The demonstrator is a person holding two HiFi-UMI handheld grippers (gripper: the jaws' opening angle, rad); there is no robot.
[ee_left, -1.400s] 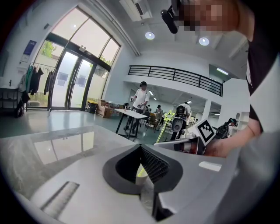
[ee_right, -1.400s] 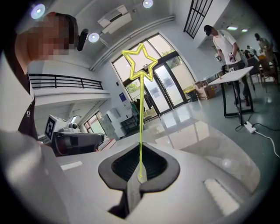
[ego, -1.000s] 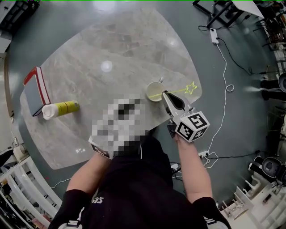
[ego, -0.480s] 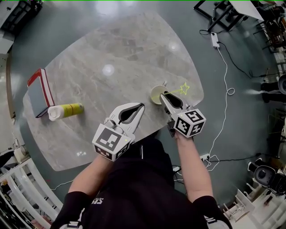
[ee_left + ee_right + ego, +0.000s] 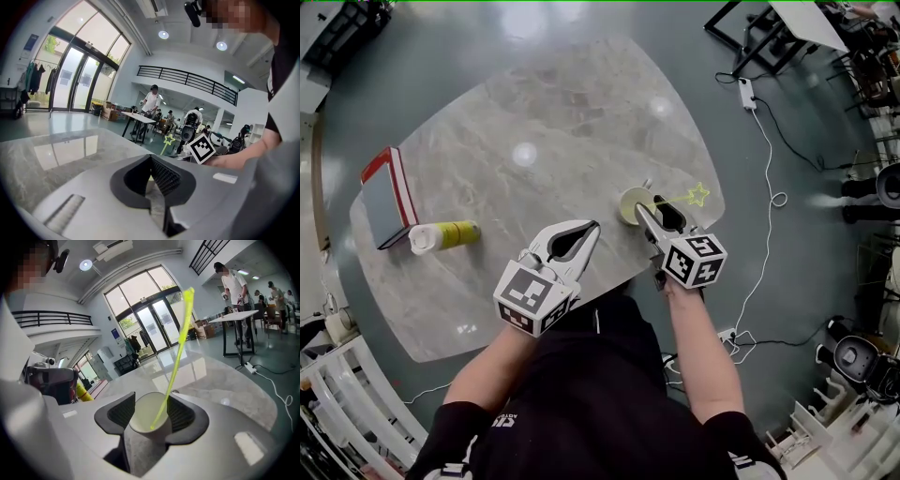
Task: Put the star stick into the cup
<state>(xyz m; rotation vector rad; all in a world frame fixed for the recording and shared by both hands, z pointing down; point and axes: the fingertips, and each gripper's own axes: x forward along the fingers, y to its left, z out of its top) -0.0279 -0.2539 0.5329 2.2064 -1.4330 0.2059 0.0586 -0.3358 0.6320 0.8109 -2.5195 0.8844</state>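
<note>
On the marble surface (image 5: 534, 112), near its right edge, the star stick (image 5: 682, 198) already leans in the cup (image 5: 630, 204), my right hand-held gripper (image 5: 651, 204) has just been opening, jaws wide with the cup between them, my left hand-held gripper (image 5: 592, 225) is closed and empty, so I judge only backing away remains.

I see the star stick (image 5: 699, 195) in the cup (image 5: 623, 199) at the desk's (image 5: 553, 112) right edge; bottle (image 5: 445, 234) and book (image 5: 384, 192) lie left.
</note>
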